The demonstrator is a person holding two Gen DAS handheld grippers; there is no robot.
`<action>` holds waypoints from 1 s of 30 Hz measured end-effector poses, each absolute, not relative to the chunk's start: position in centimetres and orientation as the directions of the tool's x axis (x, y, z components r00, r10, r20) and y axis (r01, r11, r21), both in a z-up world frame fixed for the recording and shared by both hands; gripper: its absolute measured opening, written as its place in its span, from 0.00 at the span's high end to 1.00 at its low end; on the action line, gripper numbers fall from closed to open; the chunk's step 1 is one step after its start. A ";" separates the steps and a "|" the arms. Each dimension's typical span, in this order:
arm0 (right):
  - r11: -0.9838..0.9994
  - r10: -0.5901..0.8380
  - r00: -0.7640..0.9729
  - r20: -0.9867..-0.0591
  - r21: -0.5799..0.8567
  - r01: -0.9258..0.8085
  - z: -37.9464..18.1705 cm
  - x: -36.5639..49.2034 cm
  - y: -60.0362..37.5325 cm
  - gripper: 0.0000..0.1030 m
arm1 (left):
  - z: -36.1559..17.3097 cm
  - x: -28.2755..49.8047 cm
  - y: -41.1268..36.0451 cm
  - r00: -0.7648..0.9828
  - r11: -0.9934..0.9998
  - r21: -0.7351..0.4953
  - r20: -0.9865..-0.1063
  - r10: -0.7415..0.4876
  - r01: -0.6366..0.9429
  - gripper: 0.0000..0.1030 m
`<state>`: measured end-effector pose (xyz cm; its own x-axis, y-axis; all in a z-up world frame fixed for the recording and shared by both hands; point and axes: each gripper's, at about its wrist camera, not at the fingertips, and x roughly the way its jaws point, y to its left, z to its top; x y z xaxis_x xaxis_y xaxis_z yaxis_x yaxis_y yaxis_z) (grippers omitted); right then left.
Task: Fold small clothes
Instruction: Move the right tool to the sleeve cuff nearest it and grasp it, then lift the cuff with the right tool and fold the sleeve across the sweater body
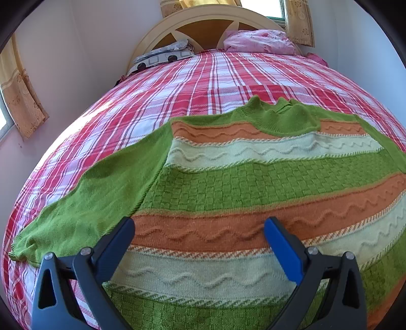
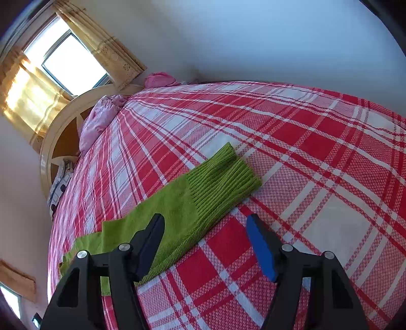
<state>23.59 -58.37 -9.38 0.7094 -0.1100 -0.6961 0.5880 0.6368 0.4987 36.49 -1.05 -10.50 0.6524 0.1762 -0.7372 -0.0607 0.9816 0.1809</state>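
Observation:
A small knitted sweater (image 1: 228,182) with green, orange and pale stripes lies flat on the plaid bed, collar (image 1: 281,116) toward the headboard. Its left green sleeve (image 1: 83,208) stretches out to the left. My left gripper (image 1: 200,228) is open and empty, hovering over the sweater's lower body. In the right wrist view, the other green sleeve (image 2: 192,203) lies on the bed with its ribbed cuff (image 2: 228,180) pointing away. My right gripper (image 2: 205,226) is open and empty, just above that sleeve near the cuff.
The bed is covered by a red and white plaid sheet (image 1: 203,76) (image 2: 317,165). A pink bundle (image 1: 258,42) and a patterned pillow (image 1: 162,55) lie by the cream headboard (image 1: 203,17). Walls and curtained windows (image 2: 71,63) surround the bed.

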 end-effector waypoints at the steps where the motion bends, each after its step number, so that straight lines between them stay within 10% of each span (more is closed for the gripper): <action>1: 0.630 -0.109 0.710 -0.696 0.504 0.591 -9.5 23.8 -58.7 0.35 | -10.5 36.5 -1.1 0.652 0.981 0.182 -0.737 0.177 -0.061 0.00; 7: 0.604 -0.136 0.711 -0.690 0.511 0.611 -10.2 25.2 -60.4 0.46 | -10.5 36.6 -1.0 0.655 0.981 0.186 -0.734 0.179 -0.060 0.00; 13: 0.596 -0.134 0.721 -0.680 0.526 0.607 -10.6 25.1 -61.9 0.89 | -10.5 36.5 -0.9 0.654 0.985 0.165 -0.740 0.159 -0.053 0.00; 30: 0.812 -0.014 0.840 -0.542 0.484 0.326 0.9 29.2 -52.2 0.93 | -7.6 34.3 1.4 0.701 0.992 0.107 -0.702 0.124 -0.068 0.00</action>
